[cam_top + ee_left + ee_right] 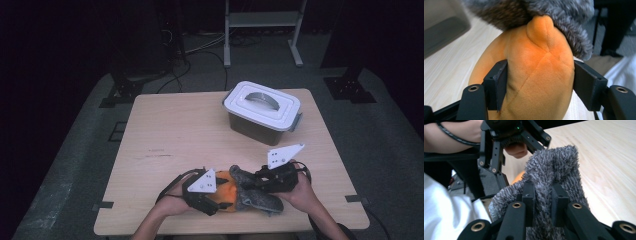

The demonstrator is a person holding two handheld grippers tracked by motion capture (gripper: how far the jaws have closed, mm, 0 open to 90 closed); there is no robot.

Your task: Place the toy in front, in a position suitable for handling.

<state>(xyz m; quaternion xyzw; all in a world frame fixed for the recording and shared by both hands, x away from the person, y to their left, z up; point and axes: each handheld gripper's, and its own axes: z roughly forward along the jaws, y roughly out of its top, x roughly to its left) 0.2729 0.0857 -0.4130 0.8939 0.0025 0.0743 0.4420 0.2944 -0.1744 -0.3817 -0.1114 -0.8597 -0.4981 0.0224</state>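
In the high view the left tongs (216,199) cover much of the orange plush toy (227,192), and their tips are lost against it. The grey fuzzy cloth (257,196) hides the toy's far end, so its shape cannot be told. The right tongs (248,184) sink into that cloth, tips unseen. In the left gripper view the toy (539,80) runs off the bottom edge. The lidded plastic box (262,112) has dark walls; its contents cannot be made out. Both forearms are cut by the bottom edge.
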